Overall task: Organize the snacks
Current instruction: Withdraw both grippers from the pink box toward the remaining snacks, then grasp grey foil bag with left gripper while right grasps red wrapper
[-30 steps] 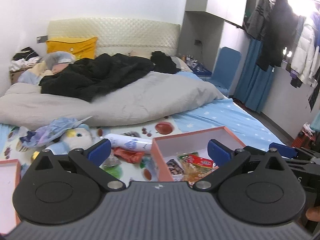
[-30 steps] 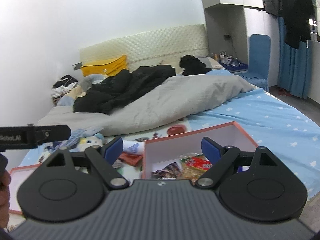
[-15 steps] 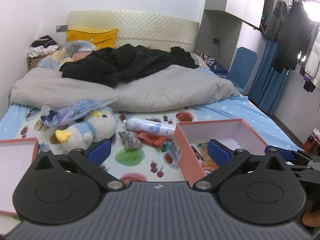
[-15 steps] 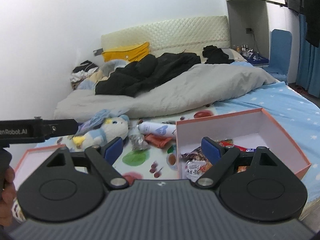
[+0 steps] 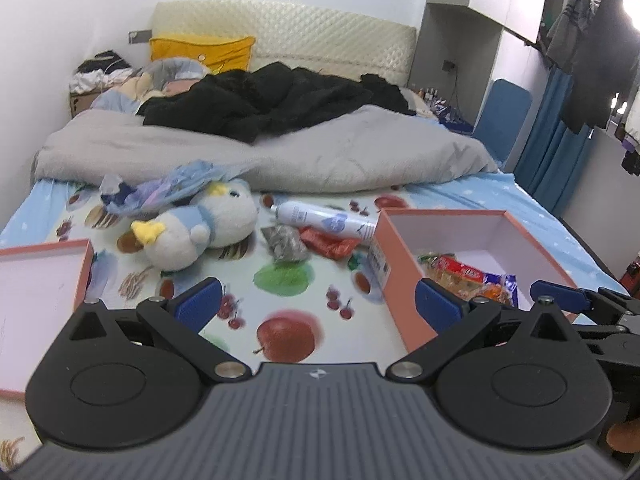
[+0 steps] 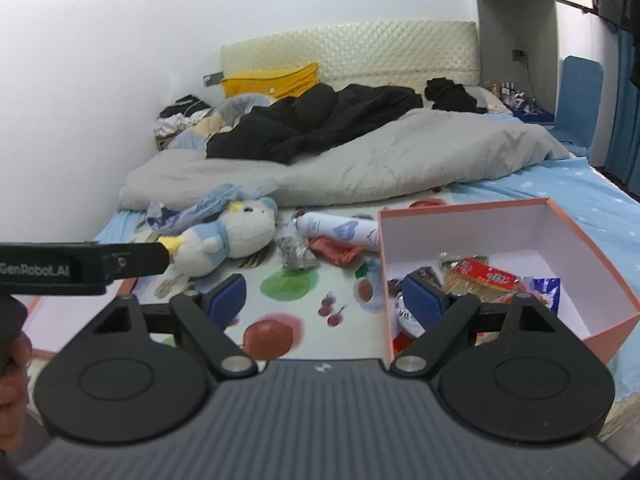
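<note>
Salmon-pink cardboard box (image 5: 532, 240) sat right of frame, packets inside. Loose red foil snack packet (image 5: 330, 245) lay centre, beside white bottle (image 5: 324, 219). My left gripper (image 5: 316, 306), right gripper (image 6: 324, 294) spread, empty. Risk: nudging bottle, crushing packet.

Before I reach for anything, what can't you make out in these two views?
- Pink box: near contents hidden by the right gripper finger in the right view; by the box wall in the left.
- White bottle: label too small to read.
- Pink lid: cut off by the left view's edge.
</note>
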Motion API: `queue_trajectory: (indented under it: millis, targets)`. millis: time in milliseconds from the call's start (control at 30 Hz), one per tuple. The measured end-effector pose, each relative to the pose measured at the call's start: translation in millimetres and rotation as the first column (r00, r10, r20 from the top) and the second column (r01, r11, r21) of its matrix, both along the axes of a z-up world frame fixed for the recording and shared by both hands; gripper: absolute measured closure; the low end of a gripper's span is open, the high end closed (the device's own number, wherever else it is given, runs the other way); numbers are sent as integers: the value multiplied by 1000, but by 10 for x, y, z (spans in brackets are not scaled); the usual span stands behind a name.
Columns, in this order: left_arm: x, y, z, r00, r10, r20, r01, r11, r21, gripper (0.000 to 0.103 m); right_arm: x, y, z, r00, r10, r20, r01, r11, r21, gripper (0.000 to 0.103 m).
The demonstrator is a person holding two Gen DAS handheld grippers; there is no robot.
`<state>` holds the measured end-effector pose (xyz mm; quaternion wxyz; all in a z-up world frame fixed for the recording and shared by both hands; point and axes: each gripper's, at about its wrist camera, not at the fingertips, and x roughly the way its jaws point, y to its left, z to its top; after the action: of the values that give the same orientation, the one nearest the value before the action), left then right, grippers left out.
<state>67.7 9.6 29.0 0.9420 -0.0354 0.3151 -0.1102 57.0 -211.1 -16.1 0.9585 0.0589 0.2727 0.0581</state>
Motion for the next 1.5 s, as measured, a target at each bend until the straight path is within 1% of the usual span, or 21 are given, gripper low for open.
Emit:
queue_trajectory:
  millis: [233, 300, 500, 700, 867, 933, 1000, 1033, 1067, 1100, 1200, 1300, 1400, 1500]
  targets:
    - [12, 119, -196, 999, 18, -41, -17, 1000, 5, 0, 68, 103, -132, 997, 45, -60, -45, 999, -5, 16]
    - [50, 141, -234, 998, 21, -52, -21, 1000, 5, 0, 104, 117, -133, 997, 43, -61, -43, 999, -10, 16]
    - [230, 205, -352, 996, 28, -84, -29, 1000, -5, 0, 268, 138, -183, 997, 36, -75, -38, 999, -24, 16]
    - [510, 232, -478, 993, 33, -115, -34, 999, -11, 0, 501, 202, -286, 993, 51, -111, -57, 997, -50, 16]
    - [835, 261, -626, 988, 35, -151, -38, 999, -19, 0, 744, 250, -403, 989, 60, -132, -70, 995, -74, 16]
    - [990, 291, -704, 984, 32, -174, -40, 998, -39, 0, 845, 268, -450, 989, 59, -132, -71, 994, -86, 17]
    - [1139, 319, -792, 982, 28, -188, -39, 998, -56, 0, 966, 291, -509, 988, 54, -142, -71, 991, -114, 17]
    - [1212, 324, -834, 981, 31, -193, -41, 998, -50, 0, 1042, 314, -547, 987, 50, -153, -71, 988, -136, 17]
    - [1285, 329, -875, 980, 32, -195, -41, 998, -41, 0, 1113, 330, -582, 986, 49, -158, -73, 986, -148, 19]
    - [1360, 325, -915, 980, 31, -197, -38, 999, -35, 0, 1171, 334, -606, 986, 52, -161, -77, 986, -149, 24]
    - [1569, 327, -1023, 980, 24, -198, -31, 999, -31, 0, 1375, 363, -702, 984, 58, -171, -85, 984, -159, 27]
    - [1824, 339, -1182, 975, 2, -222, -19, 997, -73, 1, 1588, 415, -815, 982, 63, -175, -96, 978, -185, 30]
    - [2051, 340, -1344, 970, -6, -242, -17, 995, -96, 1, 1807, 474, -971, 980, 67, -186, -107, 972, -211, 34]
    - [2321, 363, -1506, 963, -17, -269, -22, 990, -142, 1, 2027, 532, -1134, 978, 64, -199, -109, 968, -225, 35]
